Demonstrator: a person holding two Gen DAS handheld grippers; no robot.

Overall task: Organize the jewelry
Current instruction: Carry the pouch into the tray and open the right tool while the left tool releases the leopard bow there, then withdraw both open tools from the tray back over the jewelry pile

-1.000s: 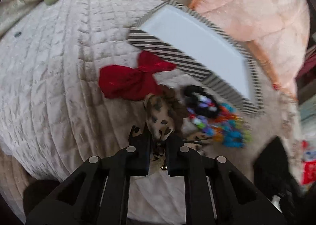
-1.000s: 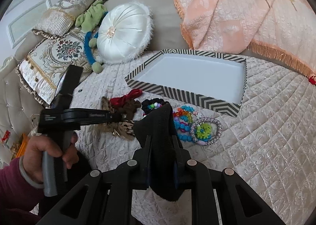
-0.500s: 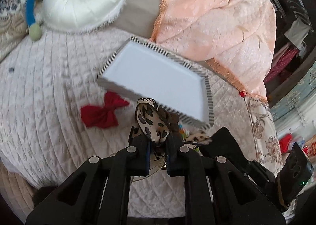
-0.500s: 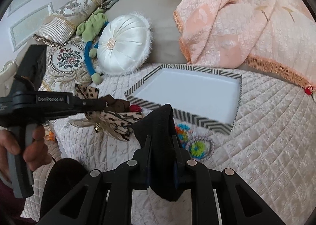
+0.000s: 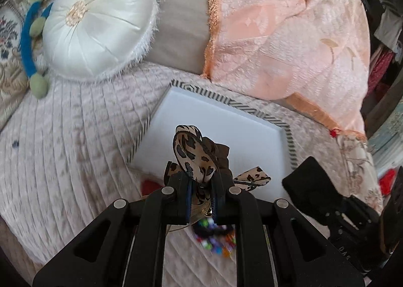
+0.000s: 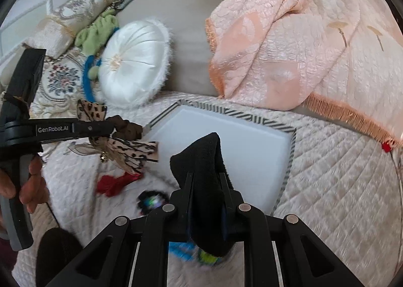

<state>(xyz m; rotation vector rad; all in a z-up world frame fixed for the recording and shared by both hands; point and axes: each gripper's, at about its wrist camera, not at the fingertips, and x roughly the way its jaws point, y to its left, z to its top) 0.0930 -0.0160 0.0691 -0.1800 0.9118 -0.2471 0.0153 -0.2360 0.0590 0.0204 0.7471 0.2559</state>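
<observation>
Quilted bedspread under me | leopard-print bow, tan with black spots, brown ruffle, pinched in my left gripper above striped-rim white tray | right gripper clamps black velvet piece

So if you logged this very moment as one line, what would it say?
left gripper: shut on leopard-print bow | right gripper: shut on black cloth | both held above striped tray | tray empty
</observation>
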